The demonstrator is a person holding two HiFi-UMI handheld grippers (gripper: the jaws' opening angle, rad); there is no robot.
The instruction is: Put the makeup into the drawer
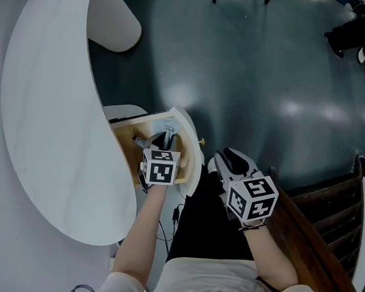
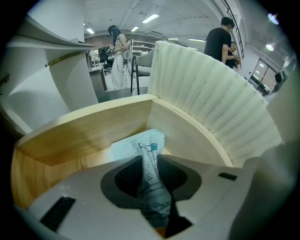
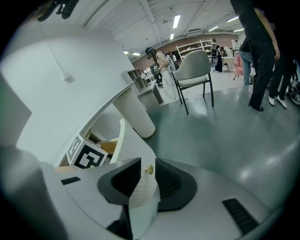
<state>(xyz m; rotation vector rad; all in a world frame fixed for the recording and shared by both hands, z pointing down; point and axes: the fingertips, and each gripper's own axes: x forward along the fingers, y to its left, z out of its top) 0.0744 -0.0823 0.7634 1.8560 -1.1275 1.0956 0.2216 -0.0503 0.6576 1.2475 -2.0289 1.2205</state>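
The left claw [image 2: 149,165] is narrow and pinches a pale makeup sachet [image 2: 140,143], whose far end lies inside the open wooden drawer [image 2: 93,126] just ahead. The right claw [image 3: 144,180] grips the white drawer front [image 3: 133,140].
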